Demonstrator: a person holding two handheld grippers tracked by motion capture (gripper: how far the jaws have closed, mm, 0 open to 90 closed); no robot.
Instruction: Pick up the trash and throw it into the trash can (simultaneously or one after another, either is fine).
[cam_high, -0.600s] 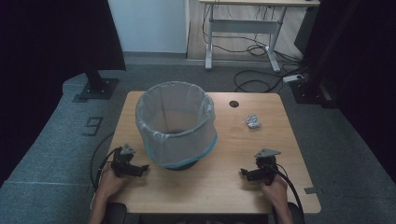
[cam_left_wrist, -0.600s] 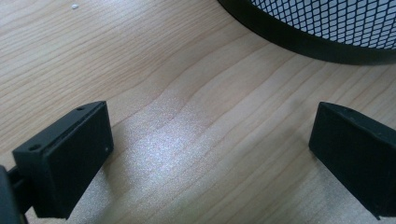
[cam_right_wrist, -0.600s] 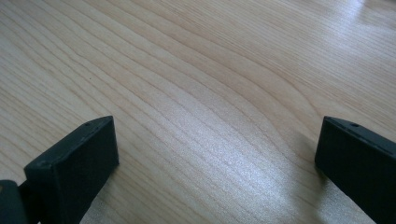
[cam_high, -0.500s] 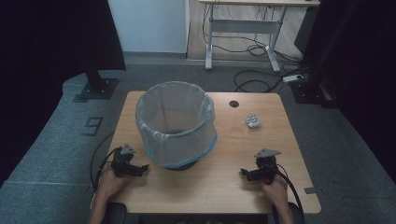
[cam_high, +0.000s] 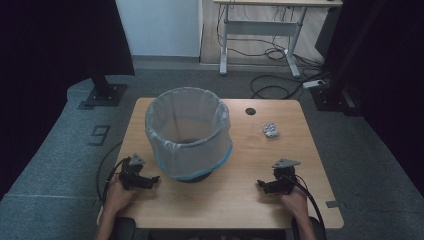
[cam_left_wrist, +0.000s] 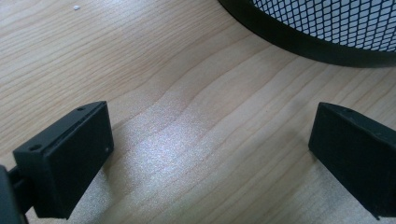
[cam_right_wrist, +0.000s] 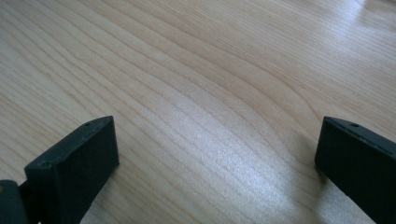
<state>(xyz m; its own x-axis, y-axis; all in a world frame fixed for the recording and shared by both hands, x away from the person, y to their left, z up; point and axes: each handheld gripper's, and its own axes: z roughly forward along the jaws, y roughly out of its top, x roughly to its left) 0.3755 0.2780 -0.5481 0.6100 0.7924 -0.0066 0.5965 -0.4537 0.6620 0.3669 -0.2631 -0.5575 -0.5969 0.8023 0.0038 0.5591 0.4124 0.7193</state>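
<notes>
High view: a mesh wastebasket (cam_high: 189, 135) with a plastic liner stands mid-surface (cam_high: 240, 200); a small crumpled foil object (cam_high: 270, 130) lies to its right, the left hand-held gripper (cam_high: 150, 181) near its base, the right hand-held gripper (cam_high: 262, 185) farther off. Left gripper view: jaws spread wide, nothing between, the wastebasket's black base (cam_left_wrist: 299, 42) just ahead. Right gripper view: jaws spread over bare wood (cam_right_wrist: 210, 93).

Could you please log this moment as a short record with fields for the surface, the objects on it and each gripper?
surface: wooden table
bin: mesh wastebasket with a liner, upright, left of centre
small item: crumpled silvery piece, right of the bin, apart from it
left gripper: open, empty, low by the bin's base
right gripper: open, empty, over bare wood
</notes>
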